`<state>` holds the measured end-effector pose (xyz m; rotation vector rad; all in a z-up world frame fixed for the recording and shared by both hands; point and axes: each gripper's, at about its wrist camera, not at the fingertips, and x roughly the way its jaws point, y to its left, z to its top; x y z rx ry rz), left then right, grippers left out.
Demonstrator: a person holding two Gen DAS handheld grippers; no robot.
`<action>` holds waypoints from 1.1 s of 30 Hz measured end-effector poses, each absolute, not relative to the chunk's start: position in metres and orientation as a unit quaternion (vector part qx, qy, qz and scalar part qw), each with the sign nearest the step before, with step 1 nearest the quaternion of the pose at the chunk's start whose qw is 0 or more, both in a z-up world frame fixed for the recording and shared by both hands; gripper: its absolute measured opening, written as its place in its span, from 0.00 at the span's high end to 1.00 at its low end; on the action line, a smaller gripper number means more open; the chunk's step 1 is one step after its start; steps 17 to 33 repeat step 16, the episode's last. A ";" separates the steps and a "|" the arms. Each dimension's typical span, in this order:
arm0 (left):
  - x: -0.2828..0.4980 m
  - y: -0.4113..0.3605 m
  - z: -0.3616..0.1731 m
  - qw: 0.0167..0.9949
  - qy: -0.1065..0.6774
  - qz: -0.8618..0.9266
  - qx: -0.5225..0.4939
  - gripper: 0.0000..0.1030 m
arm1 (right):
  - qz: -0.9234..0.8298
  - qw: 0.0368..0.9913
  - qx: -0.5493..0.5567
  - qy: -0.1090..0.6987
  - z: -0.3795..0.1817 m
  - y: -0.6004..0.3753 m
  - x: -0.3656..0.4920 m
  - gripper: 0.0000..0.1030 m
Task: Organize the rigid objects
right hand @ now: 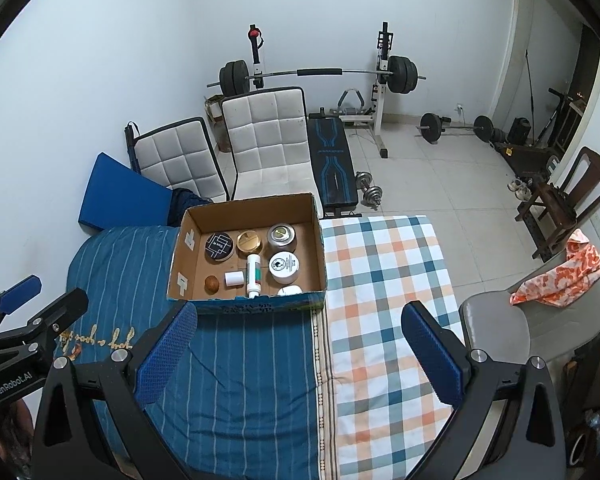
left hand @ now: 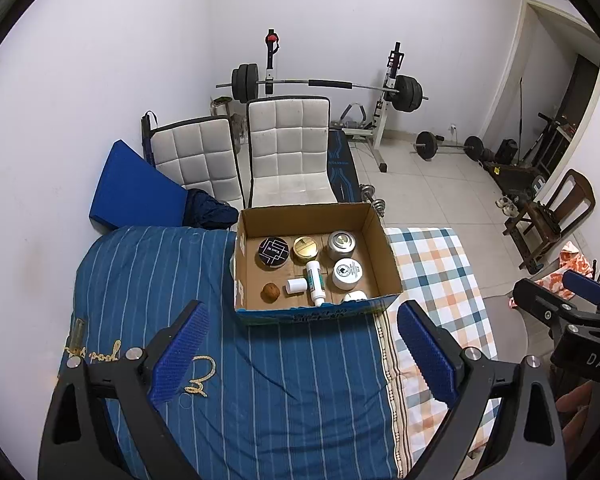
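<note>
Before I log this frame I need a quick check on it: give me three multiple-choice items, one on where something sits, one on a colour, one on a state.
1. Where does the cardboard box sit?
A. on the tiled floor
B. on the blue striped cloth, beside the checked cloth
C. on a white chair

2. What colour is the lid of the jar in the box's back left corner?
A. black
B. red
C. green

3. How do the two grippers stand?
A. both shut on jars
B. one open, one shut
C. both open and empty

Answers:
1 B: the box rests on the blue striped cloth, its right edge at the checked cloth.
2 A: the black-lidded jar shows a dark top.
3 C: the left gripper and right gripper have fingers wide apart with nothing between them.
</note>
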<state>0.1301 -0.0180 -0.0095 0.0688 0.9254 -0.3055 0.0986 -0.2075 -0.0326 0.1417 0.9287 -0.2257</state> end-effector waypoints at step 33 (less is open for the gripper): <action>0.130 -0.017 -0.011 0.884 0.443 -0.149 0.031 0.06 | -0.116 0.886 0.071 0.444 -0.037 -0.208 0.091 0.00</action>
